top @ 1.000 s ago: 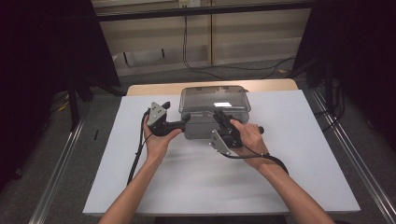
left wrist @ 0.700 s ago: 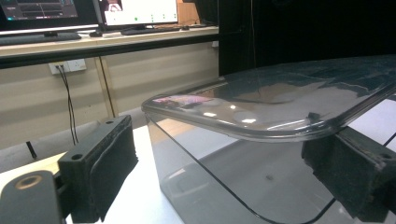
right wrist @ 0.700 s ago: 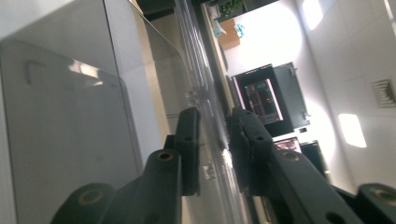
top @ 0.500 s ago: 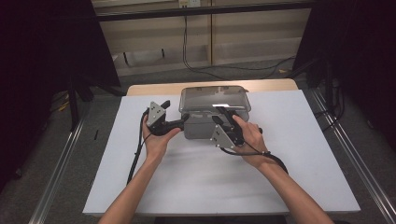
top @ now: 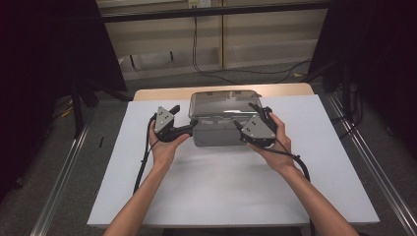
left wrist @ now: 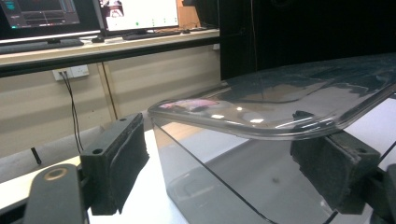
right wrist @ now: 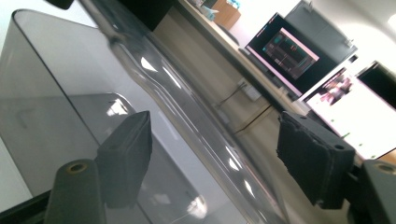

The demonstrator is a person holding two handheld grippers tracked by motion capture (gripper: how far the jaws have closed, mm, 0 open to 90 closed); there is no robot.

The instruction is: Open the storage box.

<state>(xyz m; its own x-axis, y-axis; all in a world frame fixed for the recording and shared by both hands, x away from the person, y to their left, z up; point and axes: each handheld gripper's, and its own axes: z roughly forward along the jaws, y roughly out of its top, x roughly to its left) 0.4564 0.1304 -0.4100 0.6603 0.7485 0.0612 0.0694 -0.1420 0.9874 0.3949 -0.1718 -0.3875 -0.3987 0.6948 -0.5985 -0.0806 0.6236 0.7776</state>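
A: Where are the grippers?
B: Left gripper (top: 189,129) and right gripper (top: 245,127), jaws parted and just moving (left closing, right opening), flank the container (top: 223,129), gripping nothing.
A: The container?
B: Mid-table (top: 147,196), lid (left wrist: 299,100) on.

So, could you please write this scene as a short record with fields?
surface: white table
main thing: grey see-through box with a clear lid, at the far middle of the table
left gripper: at the box's left side, jaws apart, closing a little just now, lid edge between them, pads not pressing
right gripper: at the box's right side, jaws just opened, lid edge between them, not gripped
background: monitors on a desk
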